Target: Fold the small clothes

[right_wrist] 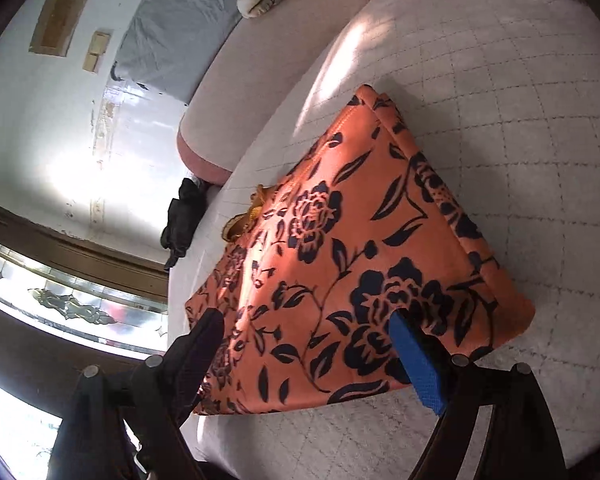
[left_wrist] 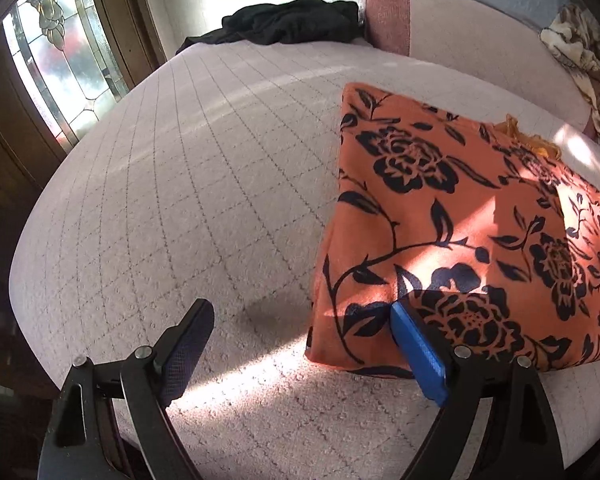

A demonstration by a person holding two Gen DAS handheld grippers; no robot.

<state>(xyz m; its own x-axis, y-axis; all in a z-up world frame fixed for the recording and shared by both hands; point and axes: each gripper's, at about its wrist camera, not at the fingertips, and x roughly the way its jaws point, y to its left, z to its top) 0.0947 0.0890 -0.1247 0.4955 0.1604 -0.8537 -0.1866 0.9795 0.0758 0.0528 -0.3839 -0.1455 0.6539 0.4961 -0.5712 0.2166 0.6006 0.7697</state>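
The orange floral cloth (left_wrist: 460,220) sits already folded into a neat block on the quilted bed (left_wrist: 180,200) — right half of the left wrist view, dead centre of the right one. Both tongs are spread wide, holding nothing. The left tongs (left_wrist: 304,320) have it off to their right, only the blue finger at its near corner. The right tongs (right_wrist: 306,328) straddle its near edge, so I'd say that hand is closer. Its long axis runs away toward the upper part of the frame. No labels or writing I can read — a black garment (left_wrist: 292,20) waits at the top.
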